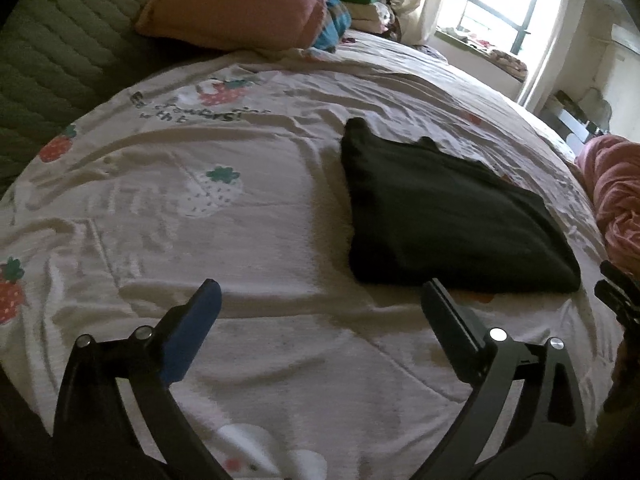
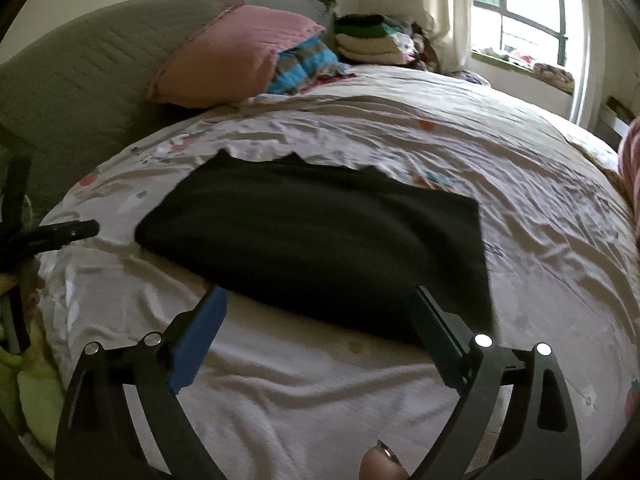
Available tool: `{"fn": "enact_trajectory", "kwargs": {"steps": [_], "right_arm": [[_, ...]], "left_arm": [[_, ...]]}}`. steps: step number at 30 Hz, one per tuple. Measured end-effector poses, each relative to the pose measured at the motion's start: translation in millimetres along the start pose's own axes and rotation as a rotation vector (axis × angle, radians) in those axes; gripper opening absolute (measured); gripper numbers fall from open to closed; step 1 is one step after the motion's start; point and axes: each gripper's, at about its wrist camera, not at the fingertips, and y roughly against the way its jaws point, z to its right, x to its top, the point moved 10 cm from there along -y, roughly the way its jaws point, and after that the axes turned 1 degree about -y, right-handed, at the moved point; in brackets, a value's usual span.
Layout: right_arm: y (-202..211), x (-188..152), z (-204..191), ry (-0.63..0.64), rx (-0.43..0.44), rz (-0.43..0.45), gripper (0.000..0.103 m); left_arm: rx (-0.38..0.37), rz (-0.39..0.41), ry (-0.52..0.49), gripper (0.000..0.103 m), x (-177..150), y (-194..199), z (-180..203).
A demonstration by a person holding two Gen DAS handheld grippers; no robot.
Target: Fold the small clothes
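Note:
A black garment (image 1: 448,216) lies folded into a flat, roughly rectangular shape on the strawberry-print bedsheet (image 1: 200,240). In the left wrist view my left gripper (image 1: 320,286) stands open over bare sheet, just left of and nearer than the garment's near corner, with nothing between its fingers. In the right wrist view the garment (image 2: 320,232) fills the middle, and my right gripper (image 2: 319,292) is open, its tips framing the garment's near edge without pressing on it. Each gripper shows at the edge of the other's view: the right gripper (image 1: 616,300) and the left gripper (image 2: 60,232).
A pink pillow (image 2: 232,56) leans on the grey-green quilted headboard (image 2: 80,68). Behind it stands a stack of folded clothes (image 2: 372,36), near a bright window (image 2: 520,12). Pink cloth (image 1: 616,200) lies at the bed's right edge. A person's fingertip (image 2: 380,464) shows at the bottom.

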Motion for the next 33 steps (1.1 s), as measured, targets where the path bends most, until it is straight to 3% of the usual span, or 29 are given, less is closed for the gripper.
{"fn": "enact_trajectory", "kwargs": {"steps": [13, 24, 33], "right_arm": [[-21.2, 9.7, -67.9, 0.124, 0.044, 0.014, 0.095], [-50.2, 11.8, -119.8, 0.235, 0.074, 0.008, 0.096], [-87.2, 8.8, -155.2, 0.384, 0.031, -0.007, 0.096]], "left_arm": [[0.097, 0.019, 0.033, 0.093, 0.0, 6.3, -33.8], [0.13, 0.004, 0.071, 0.093, 0.9, -0.1, -52.6], [0.134, -0.005, 0.056, 0.093, 30.4, -17.9, -45.0]]}}
